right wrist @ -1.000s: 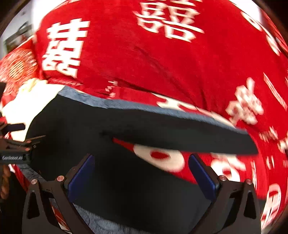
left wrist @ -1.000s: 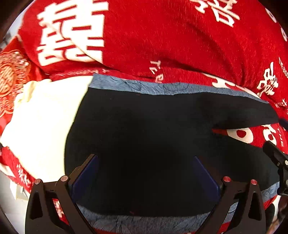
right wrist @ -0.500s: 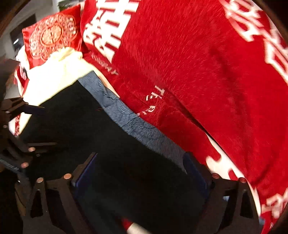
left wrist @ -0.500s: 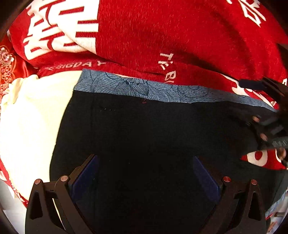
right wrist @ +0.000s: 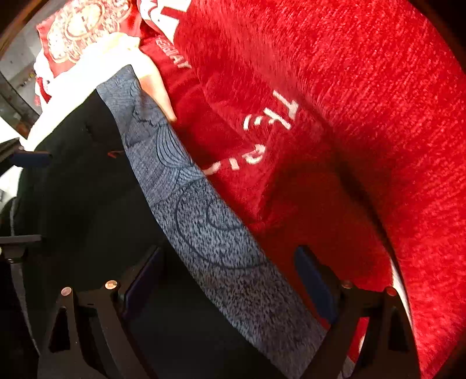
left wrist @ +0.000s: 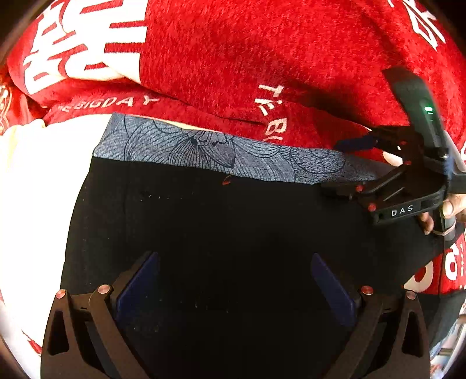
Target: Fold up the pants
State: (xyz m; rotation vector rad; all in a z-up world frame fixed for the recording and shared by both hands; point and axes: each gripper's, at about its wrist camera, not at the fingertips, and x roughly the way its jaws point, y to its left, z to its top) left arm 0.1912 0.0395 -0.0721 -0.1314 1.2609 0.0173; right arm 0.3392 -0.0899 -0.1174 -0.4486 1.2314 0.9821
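Observation:
Black pants (left wrist: 233, 227) with a blue-grey patterned waistband (left wrist: 218, 151) lie flat on a red blanket (left wrist: 262, 58). My left gripper (left wrist: 233, 259) hovers open over the black fabric below the waistband, with nothing pinched between its pads. My right gripper (left wrist: 335, 166) is at the waistband's right end, with a hand (left wrist: 448, 204) on its handle. In the right wrist view that gripper (right wrist: 230, 253) straddles the waistband (right wrist: 204, 221). Its jaws are closing, with one finger over the black cloth (right wrist: 87, 189) and the other over the blanket (right wrist: 364, 116). The pads are clear of the band.
A white cloth (left wrist: 38, 189) lies under the pants' left side. A red embroidered cushion (right wrist: 72, 26) sits beyond it. The blanket carries large white characters and rises in folds behind the waistband. My left gripper (right wrist: 26, 198) shows at the right wrist view's left edge.
My right gripper swung in, rolled and dropped from over the pant leg to the waistband's right end, narrowing slightly. My left gripper came lower and closer to the pants.

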